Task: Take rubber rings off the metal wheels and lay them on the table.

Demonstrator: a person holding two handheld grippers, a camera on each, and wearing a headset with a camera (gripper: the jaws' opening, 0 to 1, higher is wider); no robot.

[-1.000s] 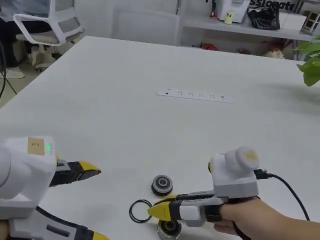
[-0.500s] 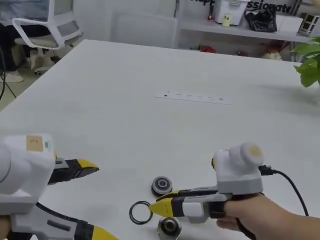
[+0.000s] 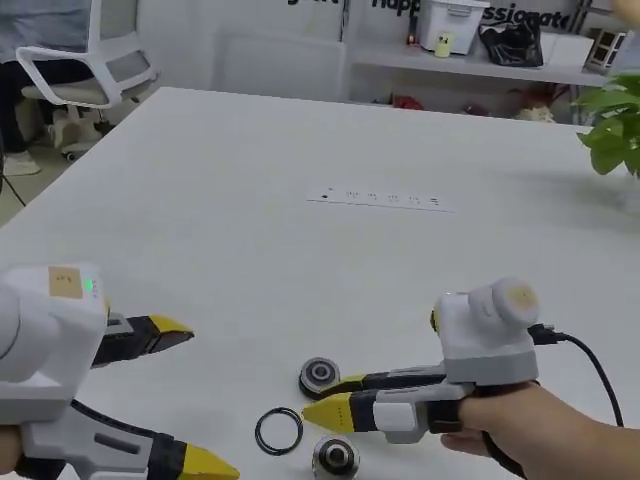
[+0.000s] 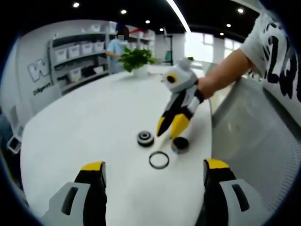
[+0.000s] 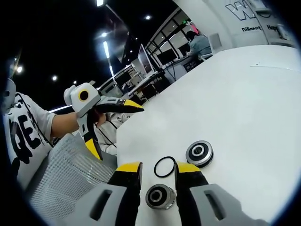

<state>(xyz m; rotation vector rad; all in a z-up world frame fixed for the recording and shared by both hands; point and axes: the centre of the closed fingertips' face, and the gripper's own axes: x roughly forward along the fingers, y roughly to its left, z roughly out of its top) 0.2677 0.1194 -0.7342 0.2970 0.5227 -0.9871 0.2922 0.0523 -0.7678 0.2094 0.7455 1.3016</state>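
A loose black rubber ring (image 3: pixel 279 430) lies flat on the white table (image 3: pixel 300 250). Two metal wheels flank it: one with a dark rim (image 3: pixel 319 375) behind, a shinier one (image 3: pixel 335 457) at the near edge. My right gripper (image 3: pixel 328 400) hovers open just right of the ring, its yellow tips pointing left with nothing held. In the right gripper view its jaws (image 5: pixel 158 167) straddle the near wheel (image 5: pixel 160 196), with the ring (image 5: pixel 164 157) and far wheel (image 5: pixel 199 153) ahead. My left gripper (image 3: pixel 195 396) stands wide open at the left, facing the ring (image 4: pixel 159 160) and the wheels (image 4: pixel 145 138) (image 4: pixel 180 144).
A white power strip (image 3: pixel 378 197) lies mid-table. A green plant (image 3: pixel 610 140) stands at the far right edge. An office chair (image 3: pixel 85 75) and shelves (image 3: pixel 480 55) are beyond the table. The right gripper's cable (image 3: pixel 590 365) trails to the right.
The right gripper has drawn back a little to the right, away from the ring. The left gripper has hardly moved. The head camera has tilted slightly.
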